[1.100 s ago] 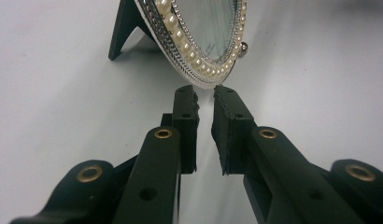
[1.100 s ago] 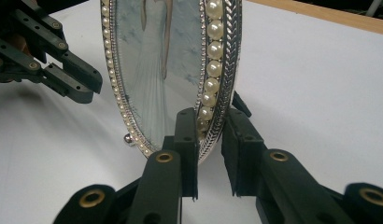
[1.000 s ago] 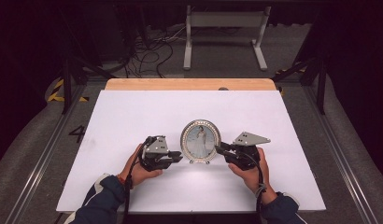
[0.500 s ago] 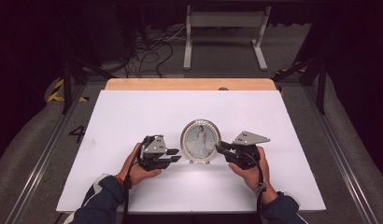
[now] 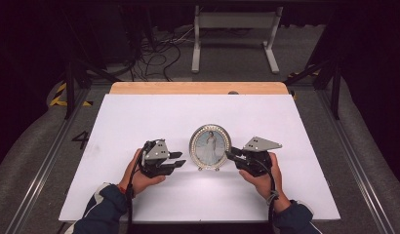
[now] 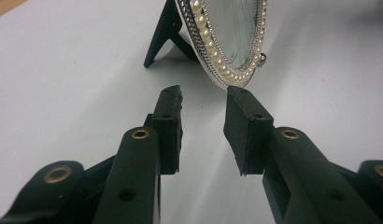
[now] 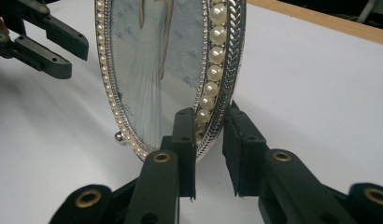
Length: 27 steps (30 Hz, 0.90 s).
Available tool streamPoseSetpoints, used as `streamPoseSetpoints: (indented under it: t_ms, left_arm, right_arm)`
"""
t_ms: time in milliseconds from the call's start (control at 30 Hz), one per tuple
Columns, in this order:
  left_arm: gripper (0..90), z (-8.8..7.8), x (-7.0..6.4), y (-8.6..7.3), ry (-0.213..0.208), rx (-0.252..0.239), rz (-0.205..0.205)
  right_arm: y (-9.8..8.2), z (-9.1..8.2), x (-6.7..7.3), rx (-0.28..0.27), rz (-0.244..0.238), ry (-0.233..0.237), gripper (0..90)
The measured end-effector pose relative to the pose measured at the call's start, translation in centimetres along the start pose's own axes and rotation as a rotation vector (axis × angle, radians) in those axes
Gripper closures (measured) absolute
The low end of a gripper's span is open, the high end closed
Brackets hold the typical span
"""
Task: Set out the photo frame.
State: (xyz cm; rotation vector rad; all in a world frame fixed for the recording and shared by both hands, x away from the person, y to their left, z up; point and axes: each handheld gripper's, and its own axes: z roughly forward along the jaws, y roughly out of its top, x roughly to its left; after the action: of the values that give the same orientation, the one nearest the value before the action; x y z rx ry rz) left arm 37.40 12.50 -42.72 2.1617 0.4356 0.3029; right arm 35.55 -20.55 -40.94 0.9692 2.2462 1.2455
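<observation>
An oval pearl-rimmed photo frame (image 5: pixel 210 147) stands upright at the middle of the white tabletop (image 5: pixel 139 117), holding a portrait of a figure in a long pale dress; its black back strut shows in the left gripper view; the right gripper (image 5: pixel 233 158) clamps its fingers on the frame's edge; the left gripper (image 5: pixel 177 160), just beside the frame's other edge, has just been opening, fingers narrowly apart, nothing between them; the portrait's top is cut off in both gripper views.

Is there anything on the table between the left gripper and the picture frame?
Nothing visible does. The left gripper has open jaws just short of the picture frame, with bare white table between. The right gripper already straddles the frame's other edge.
</observation>
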Motion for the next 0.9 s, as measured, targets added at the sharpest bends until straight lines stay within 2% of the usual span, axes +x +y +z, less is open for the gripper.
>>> streamPoseSetpoints:
  t_ms: [167,267,400,600,733,900]
  left_arm:
    - [59.6,-1.1,-0.1,-0.3,0.029,-0.015,-0.004]
    - [58.2,-1.5,-0.1,-0.5,0.032,-0.017,-0.007]
    - [51.7,-1.9,-0.2,-0.8,0.051,-0.017,-0.008]
    - [39.7,-2.4,-0.4,-1.1,0.101,-0.011,-0.009]
    - [32.5,-2.5,-0.5,-1.3,0.126,-0.005,-0.006]
    - [25.9,-2.7,-0.5,-1.5,0.159,0.008,0.0]
  right_arm:
    - [0.0,0.0,0.1,0.005,-0.006,-0.005,69.3]
    - [0.0,0.0,0.1,0.003,-0.008,-0.006,67.6]
    - [0.1,-0.2,0.2,0.003,-0.015,-0.006,64.2]
    - [0.1,-0.3,0.3,0.013,-0.039,-0.009,58.1]
    - [0.2,-0.4,0.4,0.025,-0.077,-0.025,51.0]
    - [0.0,-0.2,0.5,0.044,-0.093,-0.028,37.2]
